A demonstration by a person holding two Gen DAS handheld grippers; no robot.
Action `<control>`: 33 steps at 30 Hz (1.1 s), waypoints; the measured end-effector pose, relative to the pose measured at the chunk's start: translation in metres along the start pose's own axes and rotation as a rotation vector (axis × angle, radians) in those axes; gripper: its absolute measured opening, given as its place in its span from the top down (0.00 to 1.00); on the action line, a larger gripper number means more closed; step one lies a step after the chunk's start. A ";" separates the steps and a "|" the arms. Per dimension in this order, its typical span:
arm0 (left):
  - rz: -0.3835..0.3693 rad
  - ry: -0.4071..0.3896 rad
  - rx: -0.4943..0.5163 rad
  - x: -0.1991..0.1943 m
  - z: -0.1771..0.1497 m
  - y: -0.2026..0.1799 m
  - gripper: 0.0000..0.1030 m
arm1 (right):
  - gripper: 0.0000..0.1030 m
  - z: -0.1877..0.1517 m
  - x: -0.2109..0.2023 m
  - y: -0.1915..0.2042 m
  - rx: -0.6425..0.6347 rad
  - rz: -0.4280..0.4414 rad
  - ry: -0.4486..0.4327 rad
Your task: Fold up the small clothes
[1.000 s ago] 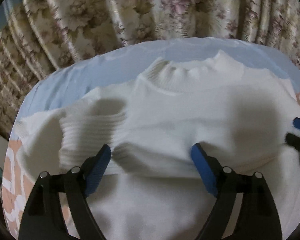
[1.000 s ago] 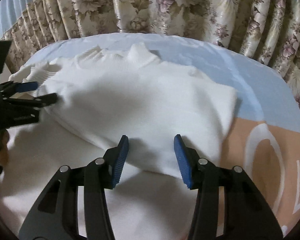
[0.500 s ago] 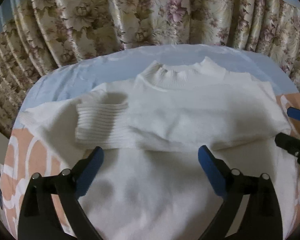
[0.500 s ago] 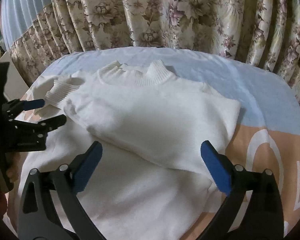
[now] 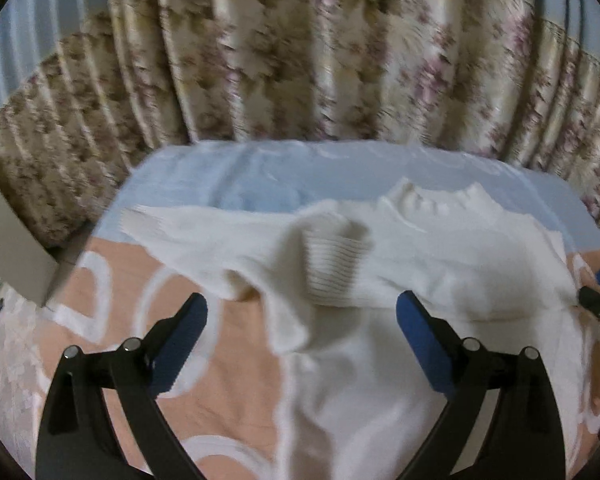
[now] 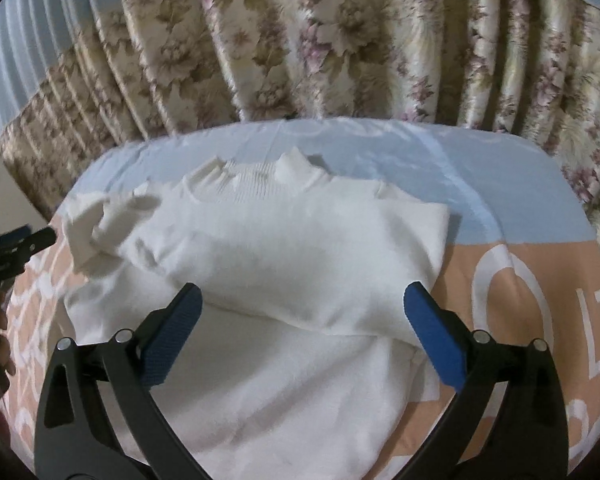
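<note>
In the left wrist view, the left gripper (image 5: pixel 302 330) filled the bottom of the frame, its two blue-padded fingers spread wide with nothing held between them. In the right wrist view, the right gripper (image 6: pixel 302 318) sat the same way at the bottom, jaws gaping as wide as they went and gripping nothing.

Beyond both sets of jaws lay a white knit sweater (image 6: pixel 284 248) on a bed cover (image 6: pixel 500 216) that was pale blue along its far edge and peach with large white rings and letters nearer the camera. A pleated floral curtain (image 6: pixel 340 40) in beige, cream and mauve filled the upper half of each frame.

The left view, somewhat blurred, showed the sweater (image 5: pixel 420 264) right of centre, its ribbed collar (image 5: pixel 432 204) toward the upper right. One sleeve (image 5: pixel 188 228) stretched flat toward the left of the frame; a ribbed cuff (image 5: pixel 334 272) was folded over the body in the middle. The right gripper's tip poked in at the right edge.

The right view showed the sweater's upper part folded across in a thick band, square-cornered at the right, with the collar at the top centre. The left gripper's tip showed at the left edge.

In both views the cloth lay between and past the pads, below them.
</note>
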State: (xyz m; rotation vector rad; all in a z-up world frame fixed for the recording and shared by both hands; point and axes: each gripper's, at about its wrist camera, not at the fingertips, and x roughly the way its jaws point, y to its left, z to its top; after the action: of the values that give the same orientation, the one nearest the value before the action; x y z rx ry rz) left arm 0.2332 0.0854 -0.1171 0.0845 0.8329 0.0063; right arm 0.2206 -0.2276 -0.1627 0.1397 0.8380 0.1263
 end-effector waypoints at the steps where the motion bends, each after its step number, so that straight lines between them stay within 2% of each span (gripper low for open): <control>1: 0.006 0.006 0.001 -0.002 -0.001 0.006 0.07 | 0.03 0.000 -0.002 -0.001 0.011 -0.009 0.003; 6: 0.031 0.068 0.051 -0.007 -0.005 0.029 0.07 | 0.03 -0.003 -0.006 0.005 -0.015 -0.075 0.059; 11: 0.036 0.044 0.089 -0.021 -0.004 0.047 0.02 | 0.03 -0.002 -0.019 0.013 -0.007 -0.097 0.015; 14: 0.011 0.049 0.106 -0.023 0.005 0.055 0.02 | 0.03 0.004 -0.021 0.014 0.022 -0.054 -0.003; 16: 0.013 0.042 0.111 -0.021 0.010 0.058 0.02 | 0.03 0.008 -0.019 0.016 0.023 -0.057 -0.013; 22: 0.085 0.023 0.126 0.003 0.021 0.070 0.02 | 0.03 0.015 -0.001 0.024 -0.001 -0.081 -0.025; 26: 0.056 0.069 0.075 0.035 0.027 0.088 0.02 | 0.03 0.020 0.015 0.027 -0.008 -0.086 -0.035; 28: 0.055 0.116 0.022 0.057 0.031 0.100 0.02 | 0.03 0.025 0.021 0.028 -0.011 -0.085 -0.047; 30: 0.049 0.114 -0.025 0.074 0.033 0.114 0.02 | 0.03 0.030 0.028 0.030 -0.016 -0.082 -0.047; 33: -0.029 0.158 -0.159 0.099 0.037 0.140 0.02 | 0.03 0.035 0.038 0.034 -0.028 -0.075 -0.055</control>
State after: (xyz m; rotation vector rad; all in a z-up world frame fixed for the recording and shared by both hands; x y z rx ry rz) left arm 0.3309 0.2259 -0.1545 -0.0789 0.9886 0.0523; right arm 0.2701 -0.1908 -0.1619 0.0850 0.7856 0.0632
